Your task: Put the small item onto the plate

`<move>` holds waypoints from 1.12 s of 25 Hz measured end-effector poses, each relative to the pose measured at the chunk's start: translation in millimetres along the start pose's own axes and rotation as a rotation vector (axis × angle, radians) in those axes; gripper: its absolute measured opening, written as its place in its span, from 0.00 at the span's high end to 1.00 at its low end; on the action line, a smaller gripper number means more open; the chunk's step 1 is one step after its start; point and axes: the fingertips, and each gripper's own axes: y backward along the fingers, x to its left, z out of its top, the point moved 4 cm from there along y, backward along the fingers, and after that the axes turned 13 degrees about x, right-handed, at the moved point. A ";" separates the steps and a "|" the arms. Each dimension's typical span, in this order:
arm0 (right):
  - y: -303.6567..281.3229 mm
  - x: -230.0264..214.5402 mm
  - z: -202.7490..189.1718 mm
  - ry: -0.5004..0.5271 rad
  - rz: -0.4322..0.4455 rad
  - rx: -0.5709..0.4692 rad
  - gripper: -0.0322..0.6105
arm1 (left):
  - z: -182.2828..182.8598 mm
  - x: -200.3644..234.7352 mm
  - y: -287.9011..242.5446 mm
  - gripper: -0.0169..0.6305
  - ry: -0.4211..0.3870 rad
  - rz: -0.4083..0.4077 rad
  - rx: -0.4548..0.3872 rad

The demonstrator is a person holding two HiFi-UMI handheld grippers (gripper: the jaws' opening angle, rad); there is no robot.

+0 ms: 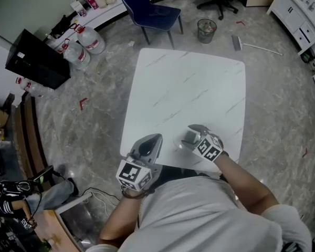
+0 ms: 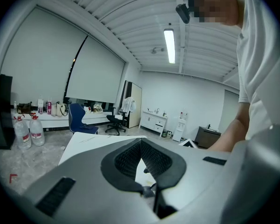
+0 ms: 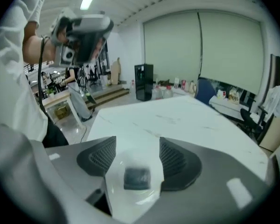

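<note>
White plate (image 3: pixel 113 185): lay low in the centre of the right gripper view, on the near part of the table, between that gripper's two jaws; whether the pads touched its rim could not be told.
Small item (image 3: pixel 137 178): a dark grey block, blurred, sat on the middle of the plate. It lay in the gap between the right jaws, well back from their tips and apart from both pads.
Right gripper (image 3: pixel 137 143): its jaws stood spread, one on each side of the plate, grasping nothing. In the head view it was just right of centre in the lower half, over the table's near edge.
Left gripper (image 2: pixel 140 142): its jaws were pressed together tip to tip with nothing between them. In the head view it sat at lower centre-left by the table's near edge, beside the plate but apart from it.
Table (image 1: pixel 189 83): a white top with faint grey veins filled the middle of the head view.
Blue chair (image 1: pixel 149 7): stood beyond the table's far edge, at top centre.
Wire bin (image 1: pixel 206 29): stood on the floor just right of the chair.
Water bottles (image 1: pixel 92 40): were grouped on the floor at upper left.
Black cabinet (image 1: pixel 37 59): stood left of the bottles, near the left edge.
</note>
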 end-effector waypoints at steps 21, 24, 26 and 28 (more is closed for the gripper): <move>383.7 15.2 141.7 0.009 -0.123 -0.759 0.95 | 174.3 -148.3 48.8 0.97 -0.127 -0.049 -0.297; 397.8 19.3 145.3 0.010 -0.126 -0.772 0.95 | 189.1 -158.9 54.4 0.97 -0.155 -0.054 -0.320; 399.7 21.5 147.2 0.009 -0.127 -0.766 0.95 | 196.5 -164.9 61.6 0.97 -0.174 -0.049 -0.344; 400.8 21.0 146.0 0.008 -0.126 -0.760 0.95 | 201.5 -171.3 64.2 0.96 -0.186 -0.047 -0.355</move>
